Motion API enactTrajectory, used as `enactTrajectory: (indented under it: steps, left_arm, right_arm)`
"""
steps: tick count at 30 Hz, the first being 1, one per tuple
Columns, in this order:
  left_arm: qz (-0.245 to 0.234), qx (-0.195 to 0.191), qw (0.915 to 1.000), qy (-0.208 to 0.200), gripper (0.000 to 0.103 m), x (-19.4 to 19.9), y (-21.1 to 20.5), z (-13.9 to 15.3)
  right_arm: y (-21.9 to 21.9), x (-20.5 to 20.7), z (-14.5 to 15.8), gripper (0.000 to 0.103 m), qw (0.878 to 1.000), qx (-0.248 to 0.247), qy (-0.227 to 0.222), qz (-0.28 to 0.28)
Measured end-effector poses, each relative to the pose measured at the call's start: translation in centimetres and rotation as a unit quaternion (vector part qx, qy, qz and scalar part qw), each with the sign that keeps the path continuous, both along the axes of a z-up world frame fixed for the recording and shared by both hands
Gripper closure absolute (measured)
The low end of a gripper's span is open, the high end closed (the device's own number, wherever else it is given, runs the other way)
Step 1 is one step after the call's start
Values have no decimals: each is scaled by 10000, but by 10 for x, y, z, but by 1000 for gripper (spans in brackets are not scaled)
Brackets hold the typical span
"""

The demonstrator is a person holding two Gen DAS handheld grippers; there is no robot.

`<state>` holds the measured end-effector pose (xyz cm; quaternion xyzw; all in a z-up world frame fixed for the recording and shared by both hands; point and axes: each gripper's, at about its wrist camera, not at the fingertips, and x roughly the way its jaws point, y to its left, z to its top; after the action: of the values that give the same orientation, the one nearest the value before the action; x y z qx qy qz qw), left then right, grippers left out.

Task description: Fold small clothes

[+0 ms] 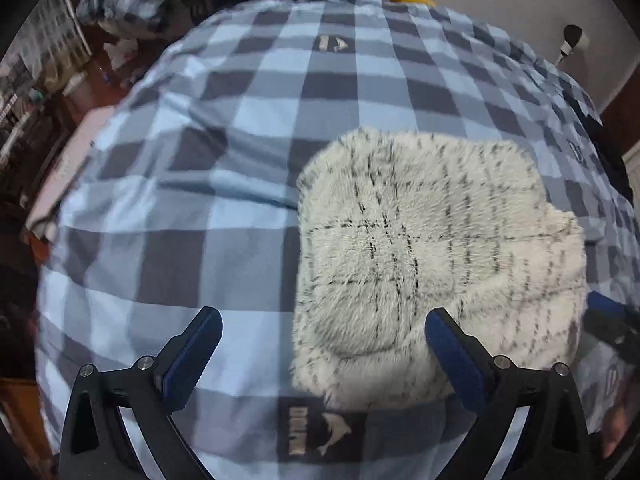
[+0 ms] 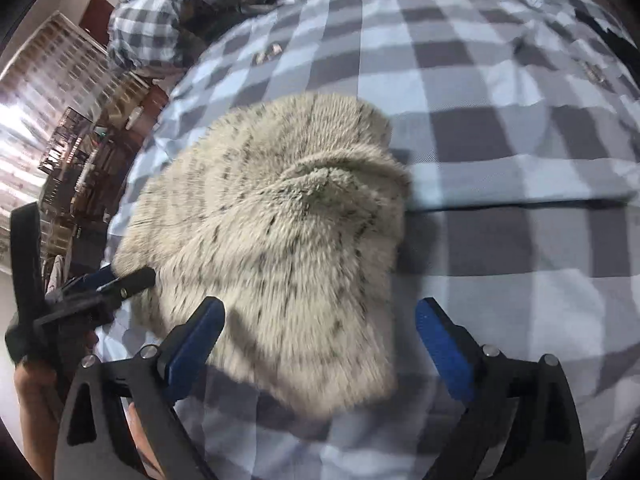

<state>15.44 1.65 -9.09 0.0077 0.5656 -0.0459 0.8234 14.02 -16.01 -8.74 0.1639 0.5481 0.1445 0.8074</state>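
fluffy cream garment with dark flecked lines lies folded on checked bed cover; left gripper and right gripper jaws released, empty.

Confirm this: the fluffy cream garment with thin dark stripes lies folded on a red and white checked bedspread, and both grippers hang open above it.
Wrong in one respect: the checked bedspread is blue and grey, not red and white, as both wrist views show. The fluffy cream garment with thin dark stripes does lie folded on it, with the left gripper and right gripper open above.
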Motion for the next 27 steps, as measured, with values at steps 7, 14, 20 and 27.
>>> enactTrajectory:
  steps: [7,14,20,27]
  left_arm:
    - [-425,209,9974,-546,0,-31,-6,19]
    - [-203,-533,9983,102,0,-15,3,-9]
    - [77,-1399,9867,823,0,10,18,-45]
    - [328,-2352,9601,1479,0,33,25,-93]
  right_arm:
    - [-41,-14,8,8,9966,413,-301,-652]
    - [-45,7,-17,8,9911,1173,174,-613]
    - [-43,21,-38,8,9866,1460,531,-490]
    - [-39,38,-61,5,9763,1945,898,-301]
